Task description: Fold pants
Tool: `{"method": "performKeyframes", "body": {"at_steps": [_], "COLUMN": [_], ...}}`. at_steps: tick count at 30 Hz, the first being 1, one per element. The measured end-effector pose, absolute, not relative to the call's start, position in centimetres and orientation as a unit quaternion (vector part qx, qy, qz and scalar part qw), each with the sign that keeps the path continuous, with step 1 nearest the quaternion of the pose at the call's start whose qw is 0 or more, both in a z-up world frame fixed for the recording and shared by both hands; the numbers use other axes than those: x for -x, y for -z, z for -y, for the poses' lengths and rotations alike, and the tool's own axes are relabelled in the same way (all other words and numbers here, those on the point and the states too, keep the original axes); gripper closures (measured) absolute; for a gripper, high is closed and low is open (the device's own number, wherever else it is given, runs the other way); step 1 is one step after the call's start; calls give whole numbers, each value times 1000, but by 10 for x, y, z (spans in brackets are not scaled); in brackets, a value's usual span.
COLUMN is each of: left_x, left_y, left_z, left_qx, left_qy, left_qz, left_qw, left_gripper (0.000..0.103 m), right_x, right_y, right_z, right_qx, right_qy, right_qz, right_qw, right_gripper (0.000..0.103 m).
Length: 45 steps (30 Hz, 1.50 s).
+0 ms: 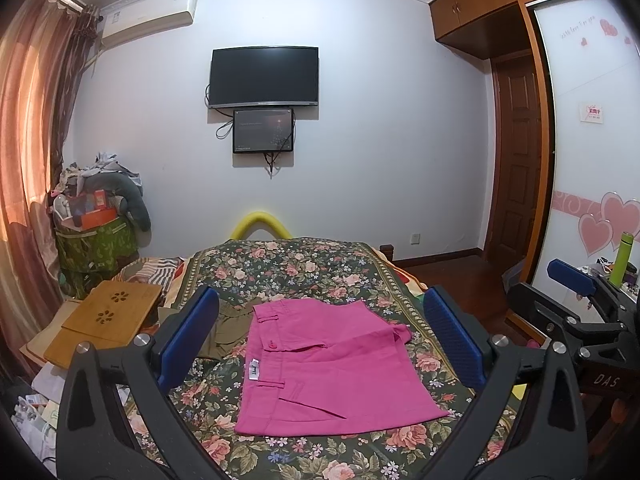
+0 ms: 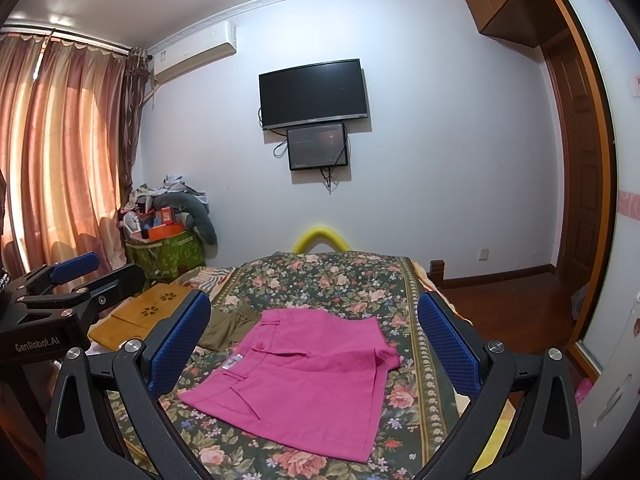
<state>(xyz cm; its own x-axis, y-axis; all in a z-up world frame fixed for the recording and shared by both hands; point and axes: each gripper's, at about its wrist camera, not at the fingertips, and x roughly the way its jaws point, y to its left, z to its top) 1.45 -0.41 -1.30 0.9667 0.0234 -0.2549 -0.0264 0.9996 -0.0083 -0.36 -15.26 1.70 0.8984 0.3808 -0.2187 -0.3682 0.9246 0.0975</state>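
Fingers [image 1: 192, 332] of both grippers spread wide, holding nothing, above folded pink pants [image 1: 332, 368] lying on the floral bed [image 1: 304, 268].

The left gripper [image 1: 320, 332] hangs level with its blue-padded fingers [image 1: 188, 336] spread wide, holding nothing. The right gripper [image 2: 314, 344] sits beside it at about the same height, its fingers [image 2: 448, 346] equally wide apart and empty. Both point forward.
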Motion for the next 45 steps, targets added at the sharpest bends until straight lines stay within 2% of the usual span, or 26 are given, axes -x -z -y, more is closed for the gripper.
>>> {"method": "performKeyframes", "body": {"at_steps": [14,25,32,45], "left_x": [-19,-74,-143,-262], "left_y": [14,34,77,198], "left_z": [2,-11,-36,-103], "left_qx": [9,17,39,50], "left_qy": [-12,-16,-27,-51], "left_qz": [-131,-172,-258,-437], "left_qw": [991,985,965,897], "left_gripper": [0,0,0,0], "right_x": [-5,-44,-89,-179], "right_y": [-15,10,42,117], "right_z": [154,151,152,157], "right_qx": [-26,-10,17,41], "right_qy": [-190,-178,-158,-173], "right_qz": [-128,-173,-220,-347], "right_qw": [973,969,962,921], "right_gripper": [0,0,0,1]}}
